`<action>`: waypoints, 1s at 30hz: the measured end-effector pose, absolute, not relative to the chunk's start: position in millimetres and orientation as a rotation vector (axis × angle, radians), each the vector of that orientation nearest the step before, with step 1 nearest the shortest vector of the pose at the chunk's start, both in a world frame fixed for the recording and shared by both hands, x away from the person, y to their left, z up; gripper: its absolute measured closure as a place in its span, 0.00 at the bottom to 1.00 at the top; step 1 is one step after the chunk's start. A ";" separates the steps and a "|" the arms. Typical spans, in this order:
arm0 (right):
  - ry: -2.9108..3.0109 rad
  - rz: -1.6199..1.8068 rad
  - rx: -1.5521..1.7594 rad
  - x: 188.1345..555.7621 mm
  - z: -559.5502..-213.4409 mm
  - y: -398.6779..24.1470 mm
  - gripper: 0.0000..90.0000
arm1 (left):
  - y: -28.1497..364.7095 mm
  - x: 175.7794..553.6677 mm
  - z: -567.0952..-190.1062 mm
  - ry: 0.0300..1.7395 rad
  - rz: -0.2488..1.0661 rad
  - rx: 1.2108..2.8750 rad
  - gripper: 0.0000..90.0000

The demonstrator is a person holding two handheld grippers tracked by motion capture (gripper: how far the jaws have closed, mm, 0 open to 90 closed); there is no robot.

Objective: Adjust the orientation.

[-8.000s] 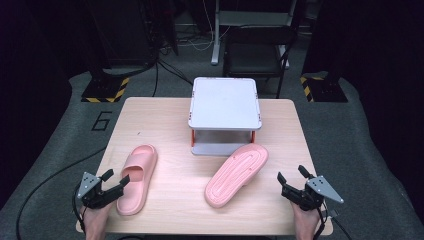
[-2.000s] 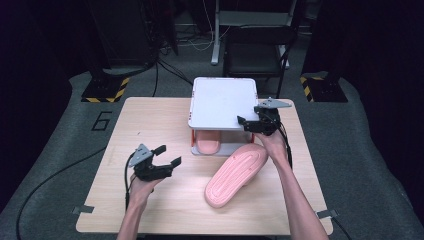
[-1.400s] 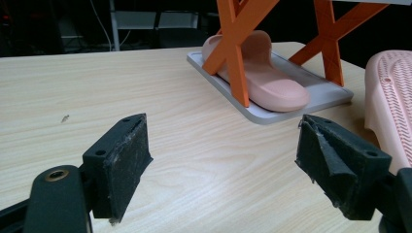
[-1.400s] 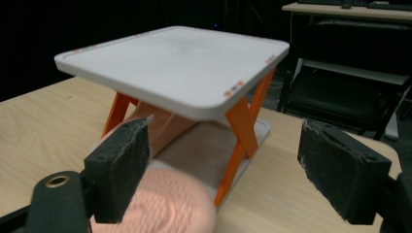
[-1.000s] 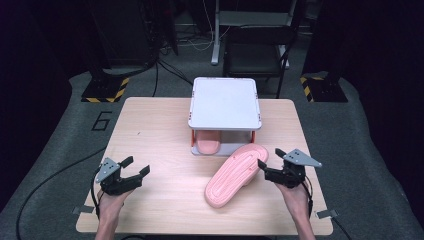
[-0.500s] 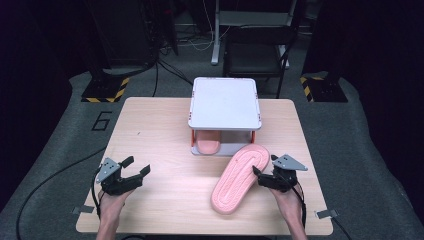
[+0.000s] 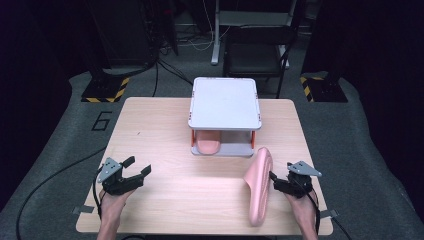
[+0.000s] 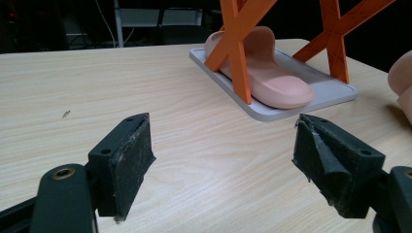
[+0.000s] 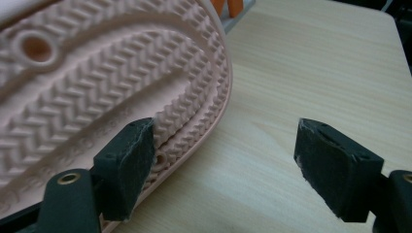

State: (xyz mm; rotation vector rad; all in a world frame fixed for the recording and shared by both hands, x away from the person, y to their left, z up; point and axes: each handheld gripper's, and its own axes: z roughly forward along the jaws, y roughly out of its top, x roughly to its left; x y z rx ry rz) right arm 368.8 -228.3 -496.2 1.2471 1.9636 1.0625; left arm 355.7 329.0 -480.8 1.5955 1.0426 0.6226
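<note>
A pink slipper (image 7: 259, 186) stands tipped on its side at the table's front right, its ribbed sole (image 9: 92, 82) turned toward my right gripper (image 7: 274, 182). That gripper (image 9: 226, 128) is open and its jaws have just been closing a little. Its left pad (image 9: 127, 160) rests against the sole near the rim, and the gap between the jaws holds mostly bare table. A second pink slipper (image 7: 207, 145) lies on the lower tray (image 8: 335, 92) of a white-topped rack (image 7: 225, 102) with orange legs (image 8: 238, 53). My left gripper (image 7: 139, 166) hovers open and empty at the front left (image 8: 222, 124).
The wooden table (image 7: 165, 130) has bare room between the two grippers and left of the rack. A black chair (image 7: 255, 60) and cables stand on the floor behind the table. A cable trails from the left gripper off the table's left edge.
The slipper at the right has gone from lying flat and slanted to standing on its side, heel toward the front edge. My right gripper moved down and in against it. The left gripper stayed put.
</note>
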 end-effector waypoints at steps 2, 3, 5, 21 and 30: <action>1.971 1.058 1.259 370.0 -499.4 -232.5 0.25 | 329.5 355.8 -481.0 1.045 0.618 1.602 0.24; 1.974 1.049 1.276 369.9 -499.6 -234.9 0.26 | 329.7 356.0 -481.1 1.045 0.618 1.604 0.24; 1.949 1.068 1.293 369.0 -497.7 -239.2 0.25 | 329.9 355.9 -481.1 1.046 0.618 1.604 0.24; 1.979 1.234 1.097 354.8 -462.2 -200.3 0.24 | 330.3 355.8 -482.0 1.048 0.615 1.611 0.24; 1.928 1.275 1.198 340.8 -460.4 -254.3 0.23 | 328.4 357.0 -483.2 1.049 0.617 1.613 0.24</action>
